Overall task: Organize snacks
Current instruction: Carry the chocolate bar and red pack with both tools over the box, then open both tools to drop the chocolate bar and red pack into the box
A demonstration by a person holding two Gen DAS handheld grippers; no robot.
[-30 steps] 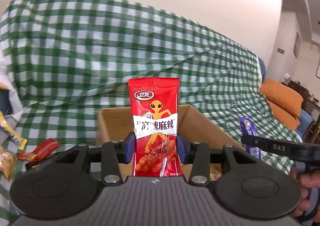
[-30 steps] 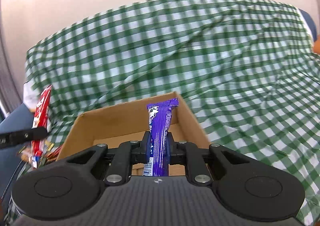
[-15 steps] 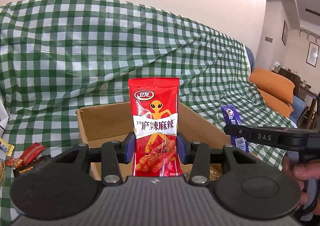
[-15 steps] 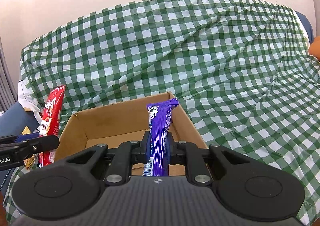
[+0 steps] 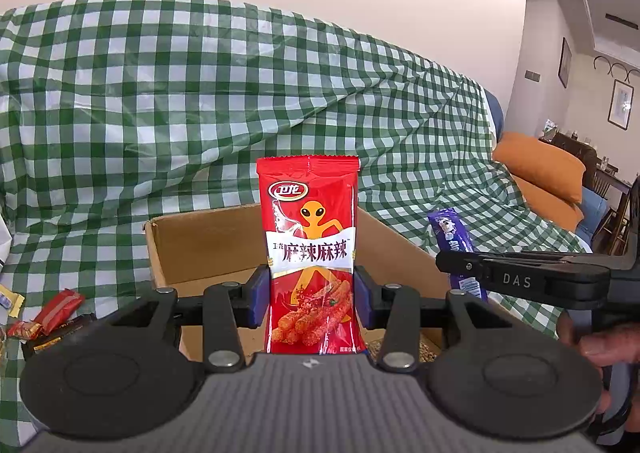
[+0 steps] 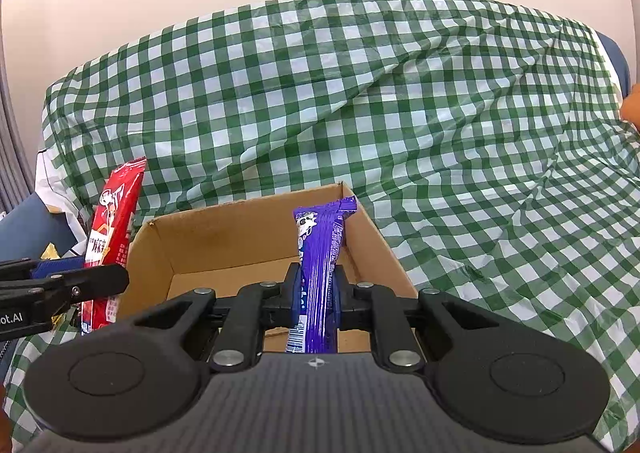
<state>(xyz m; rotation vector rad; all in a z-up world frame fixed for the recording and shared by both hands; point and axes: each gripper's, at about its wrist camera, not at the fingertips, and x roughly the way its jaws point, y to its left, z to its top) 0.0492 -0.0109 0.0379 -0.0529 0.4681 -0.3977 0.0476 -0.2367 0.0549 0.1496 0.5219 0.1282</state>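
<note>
Left wrist view: my left gripper (image 5: 312, 293) pinches the red spicy-strip snack packet (image 5: 310, 253) upright over the open brown cardboard box (image 5: 200, 241), ready to drop. My right gripper (image 6: 316, 297) clamps the purple foil bar (image 6: 318, 253) alongside. Since earlier, both packets have swung nearer together above the box.

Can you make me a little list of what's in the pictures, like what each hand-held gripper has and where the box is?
left hand-held gripper: shut on red pack, held upright
right hand-held gripper: shut on purple bar, held upright
box: brown cardboard, open top, just beyond both snacks
inside box: mostly bare floor; something speckled in one near corner, too hidden to name
cloth: green and white checks, under and behind the box
loose snacks: small wrappers on the cloth, left of the box
cushion: orange, far right
</note>
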